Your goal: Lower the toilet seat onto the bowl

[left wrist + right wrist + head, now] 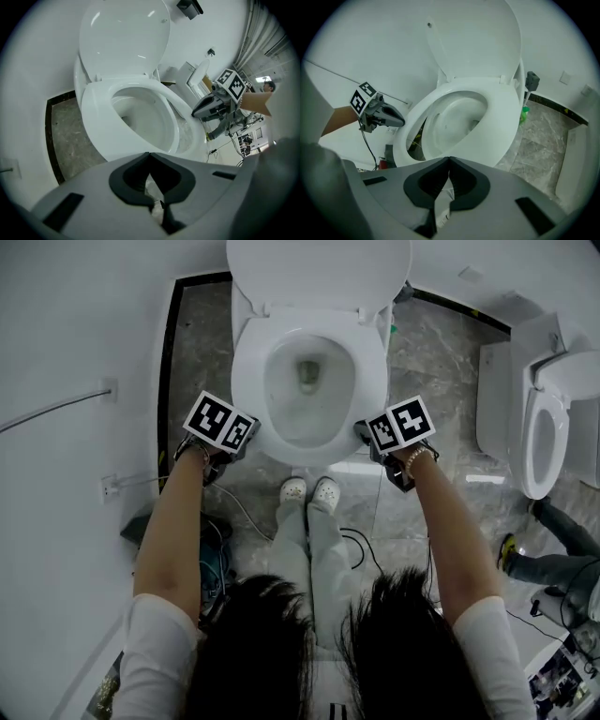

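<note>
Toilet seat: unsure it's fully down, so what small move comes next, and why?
Likely press the front of the toilet seat down gently with the shut right claw. It lies over the bowl, but the right gripper view shows a gap beneath its front; the left claw is shut too, neither holds anything.

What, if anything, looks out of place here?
The white plastic toilet seat is not flat on the white ceramic bowl: the right gripper view shows it tilted, a dark gap beneath. The left gripper and right gripper are shut, holding nothing.
</note>
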The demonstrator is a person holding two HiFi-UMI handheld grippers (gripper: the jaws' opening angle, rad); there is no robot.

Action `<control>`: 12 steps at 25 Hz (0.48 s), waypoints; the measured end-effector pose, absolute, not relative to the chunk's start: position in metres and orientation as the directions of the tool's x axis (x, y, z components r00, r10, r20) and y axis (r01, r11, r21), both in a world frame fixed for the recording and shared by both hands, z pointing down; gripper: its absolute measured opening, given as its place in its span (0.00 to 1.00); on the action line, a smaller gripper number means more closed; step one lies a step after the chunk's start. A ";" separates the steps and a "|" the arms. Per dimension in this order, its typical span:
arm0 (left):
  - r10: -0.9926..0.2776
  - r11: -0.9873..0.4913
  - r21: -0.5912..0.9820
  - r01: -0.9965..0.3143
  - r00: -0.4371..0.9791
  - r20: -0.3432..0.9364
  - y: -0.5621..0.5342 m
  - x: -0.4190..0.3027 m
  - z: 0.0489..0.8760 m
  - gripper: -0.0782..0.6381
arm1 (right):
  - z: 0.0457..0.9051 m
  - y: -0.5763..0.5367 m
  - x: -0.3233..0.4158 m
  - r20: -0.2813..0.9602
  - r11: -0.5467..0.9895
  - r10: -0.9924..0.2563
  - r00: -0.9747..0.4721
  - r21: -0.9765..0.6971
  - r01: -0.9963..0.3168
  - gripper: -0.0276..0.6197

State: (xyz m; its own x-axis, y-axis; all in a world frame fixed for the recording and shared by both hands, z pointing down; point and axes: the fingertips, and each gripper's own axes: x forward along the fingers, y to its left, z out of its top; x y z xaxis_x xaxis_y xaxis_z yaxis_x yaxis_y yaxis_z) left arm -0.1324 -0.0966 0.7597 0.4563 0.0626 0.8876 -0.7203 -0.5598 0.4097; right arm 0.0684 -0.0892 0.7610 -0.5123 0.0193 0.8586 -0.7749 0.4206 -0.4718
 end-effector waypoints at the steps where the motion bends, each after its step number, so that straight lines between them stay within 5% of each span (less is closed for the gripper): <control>1: 0.062 -0.550 0.410 -0.727 0.454 0.889 -0.096 -0.133 0.763 0.12 | 0.765 -0.089 0.068 0.861 0.411 0.015 -0.509 -0.469 -0.782 0.09; 12: 0.025 -0.418 0.419 -0.806 0.451 0.892 -0.092 -0.138 0.797 0.12 | 0.798 -0.085 0.066 0.898 0.358 -0.012 -0.440 -0.407 -0.840 0.09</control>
State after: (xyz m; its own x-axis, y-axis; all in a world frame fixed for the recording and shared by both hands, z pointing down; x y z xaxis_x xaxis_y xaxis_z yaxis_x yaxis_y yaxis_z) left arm -0.1380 -0.0917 0.7969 0.4508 0.0250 0.8923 -0.8061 -0.4180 0.4189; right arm 0.0658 -0.0852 0.7980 -0.4398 -0.0117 0.8980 -0.8404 0.3580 -0.4069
